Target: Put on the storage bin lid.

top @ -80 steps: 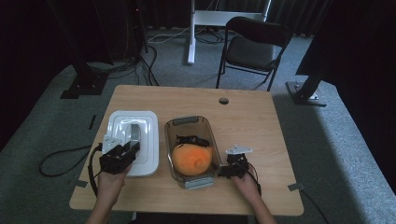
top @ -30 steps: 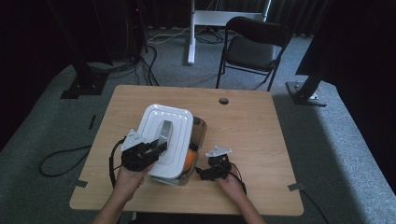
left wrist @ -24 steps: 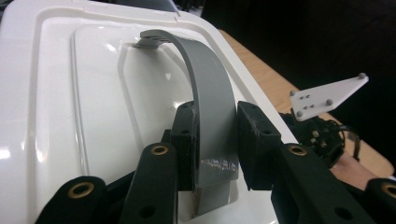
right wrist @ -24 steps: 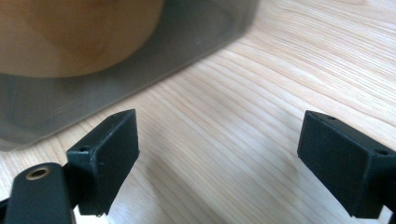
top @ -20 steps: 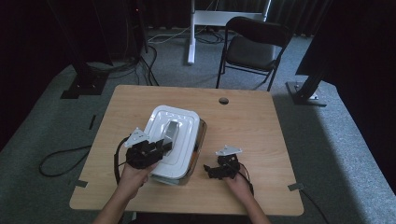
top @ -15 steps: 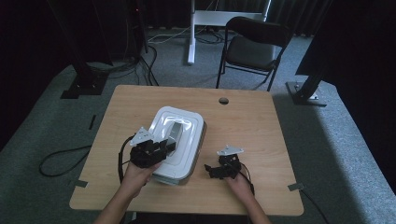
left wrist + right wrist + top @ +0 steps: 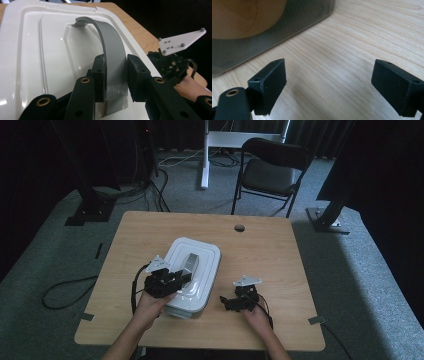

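Left gripper (image 7: 170, 281) clamped on the grey handle (image 7: 110, 47) of the white lid (image 7: 192, 270), which sits on the container (image 7: 176, 310) near the front middle of the table (image 7: 260, 250); wide bare wood lies behind and to the right of it. Right gripper (image 7: 235, 301) just right of the container, jaws wide apart over bare table with nothing between them. The right gripper view catches the container's grey wall (image 7: 287, 27) with something orange (image 7: 242, 17) behind it, which the lid hides from above.

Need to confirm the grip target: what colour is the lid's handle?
Grey, on a white lid; the handle shows best in the left gripper view.
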`<state>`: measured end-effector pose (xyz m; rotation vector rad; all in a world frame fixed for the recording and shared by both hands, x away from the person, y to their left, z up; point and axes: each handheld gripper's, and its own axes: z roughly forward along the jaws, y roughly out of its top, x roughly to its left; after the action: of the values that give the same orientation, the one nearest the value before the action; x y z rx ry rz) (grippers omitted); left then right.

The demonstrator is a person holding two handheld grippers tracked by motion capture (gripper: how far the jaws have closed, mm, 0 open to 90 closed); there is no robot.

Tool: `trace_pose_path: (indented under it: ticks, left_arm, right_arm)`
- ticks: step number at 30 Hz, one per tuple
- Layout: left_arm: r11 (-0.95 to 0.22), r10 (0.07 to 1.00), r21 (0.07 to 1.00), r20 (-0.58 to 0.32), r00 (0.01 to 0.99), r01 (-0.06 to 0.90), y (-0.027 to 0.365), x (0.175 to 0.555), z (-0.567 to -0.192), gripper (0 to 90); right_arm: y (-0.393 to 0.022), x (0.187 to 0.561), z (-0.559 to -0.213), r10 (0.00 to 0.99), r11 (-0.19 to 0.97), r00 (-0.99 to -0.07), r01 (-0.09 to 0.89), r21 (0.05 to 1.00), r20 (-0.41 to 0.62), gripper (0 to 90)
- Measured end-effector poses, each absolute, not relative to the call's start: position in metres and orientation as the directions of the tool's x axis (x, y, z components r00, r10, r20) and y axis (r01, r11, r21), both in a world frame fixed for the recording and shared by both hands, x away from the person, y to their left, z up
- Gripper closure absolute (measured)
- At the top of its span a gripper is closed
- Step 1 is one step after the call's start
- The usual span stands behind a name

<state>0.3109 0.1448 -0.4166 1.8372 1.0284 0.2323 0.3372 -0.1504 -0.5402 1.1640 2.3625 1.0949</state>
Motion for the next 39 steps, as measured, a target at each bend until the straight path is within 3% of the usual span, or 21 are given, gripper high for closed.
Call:
trace_pose_path:
  ticks: [16, 19, 39]
  left_arm:
    - [-0.177, 0.739, 0.794, -0.283, 0.612, 0.581, 0.141, 0.315, -0.421, 69.7]
    - [-0.176, 0.727, 0.793, -0.295, 0.62, 0.584, 0.141, 0.314, -0.421, 60.2]
    - [-0.194, 0.772, 0.821, -0.21, 0.6, 0.537, 0.164, 0.306, -0.411, 39.0]
  right_arm:
    - [-0.151, 0.336, -0.54, 0.77, 0.385, -0.634, 0.552, 0.74, 0.073, 11.9]
    - [-0.152, 0.336, -0.54, 0.77, 0.38, -0.633, 0.552, 0.742, 0.076, 11.9]
    - [-0.156, 0.339, -0.538, 0.769, 0.382, -0.634, 0.552, 0.741, 0.077, 11.9]
